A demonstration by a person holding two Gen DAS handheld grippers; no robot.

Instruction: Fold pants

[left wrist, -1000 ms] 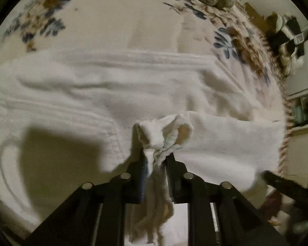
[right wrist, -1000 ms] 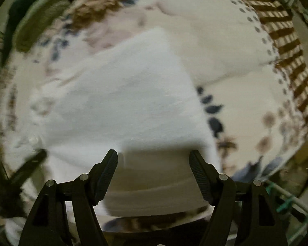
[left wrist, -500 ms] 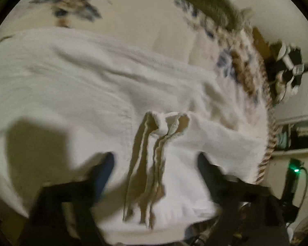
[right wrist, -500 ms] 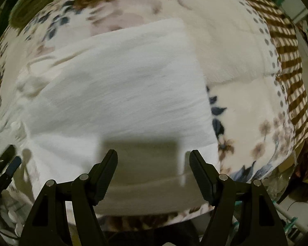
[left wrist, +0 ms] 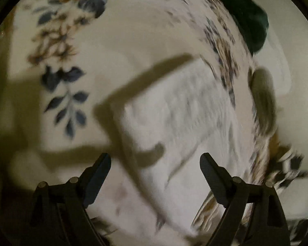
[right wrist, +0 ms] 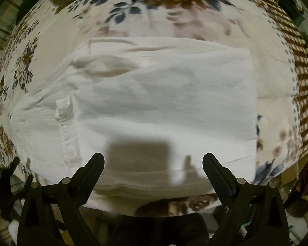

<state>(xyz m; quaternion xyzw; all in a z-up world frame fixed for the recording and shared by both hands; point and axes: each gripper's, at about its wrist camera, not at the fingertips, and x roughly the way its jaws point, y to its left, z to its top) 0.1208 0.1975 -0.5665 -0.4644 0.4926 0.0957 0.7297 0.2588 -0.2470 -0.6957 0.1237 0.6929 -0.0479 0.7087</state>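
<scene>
The white pants [right wrist: 158,102] lie folded into a wide rectangle on the floral bedspread [right wrist: 174,16], with a hem strip lying across their left part. My right gripper [right wrist: 153,162] is open and empty above their near edge. In the left wrist view the pants [left wrist: 174,127] appear blurred, running away from me. My left gripper [left wrist: 155,162] is open and empty above their near end, holding no cloth.
A green pillow or cushion [left wrist: 246,20] lies at the far right of the bed in the left view. The bedspread's brown striped border [right wrist: 303,82] marks the bed's right edge. Clutter and furniture show below the bed's near edge [right wrist: 174,221].
My left gripper opened, let go of the bunched white cloth and swung away, so its view now looks along the pants. My right gripper drew back, staying open.
</scene>
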